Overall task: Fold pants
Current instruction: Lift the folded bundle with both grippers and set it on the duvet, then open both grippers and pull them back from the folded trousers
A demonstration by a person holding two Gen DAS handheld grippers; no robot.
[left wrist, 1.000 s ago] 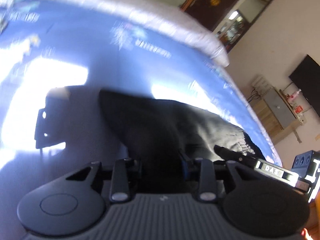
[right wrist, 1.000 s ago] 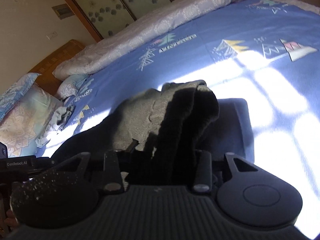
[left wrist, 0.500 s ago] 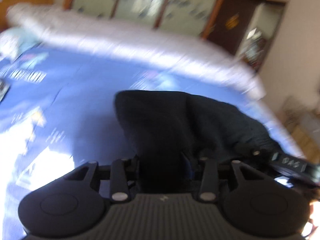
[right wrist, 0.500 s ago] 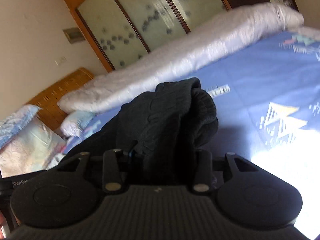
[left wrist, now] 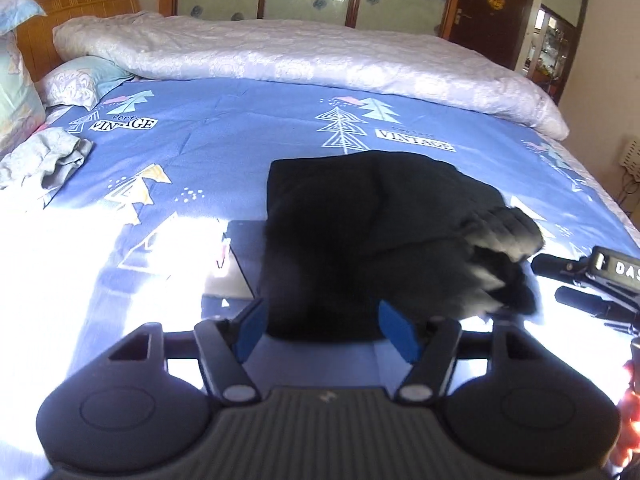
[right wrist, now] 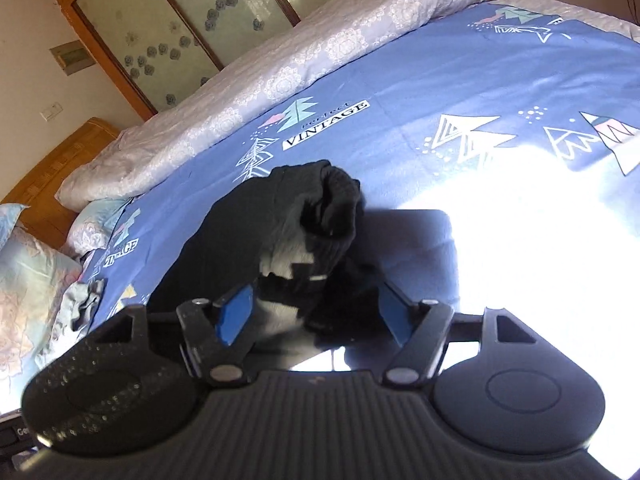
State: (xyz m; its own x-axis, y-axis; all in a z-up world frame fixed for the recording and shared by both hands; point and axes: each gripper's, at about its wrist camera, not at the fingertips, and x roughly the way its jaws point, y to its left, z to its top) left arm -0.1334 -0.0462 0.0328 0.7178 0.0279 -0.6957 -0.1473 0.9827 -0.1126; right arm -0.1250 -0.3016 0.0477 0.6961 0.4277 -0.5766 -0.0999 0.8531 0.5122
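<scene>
- left gripper (left wrist: pixel 320 330): jaws spread wide, blue pads on either side, holding nothing; the near edge of the black pants (left wrist: pixel 372 236) lies just ahead, in the gap between the fingertips but not pinched.
- right gripper (right wrist: pixel 310 314): jaws likewise wide apart, gripping nothing; the bunched ribbed end of the pants (right wrist: pixel 316 224) sits in front of and between its fingers, and whether it touches the left pad cannot be told.
- the pants lie as a dark folded heap on the bed (left wrist: pixel 240 136), on the blue patterned sheet, closer to the near edge than to the far side.
- in the left wrist view the right gripper (left wrist: pixel 592 284) shows at the right border, just beside the ribbed end of the pants.
- strong sunlight washes out the sheet near both grippers.
- a rolled pale quilt (left wrist: pixel 304 56) runs along the far edge of the bed.
- a crumpled grey cloth (left wrist: pixel 44 160) and pillows (left wrist: pixel 76 80) lie by the wooden headboard (left wrist: pixel 80 4), well apart from the pants.
</scene>
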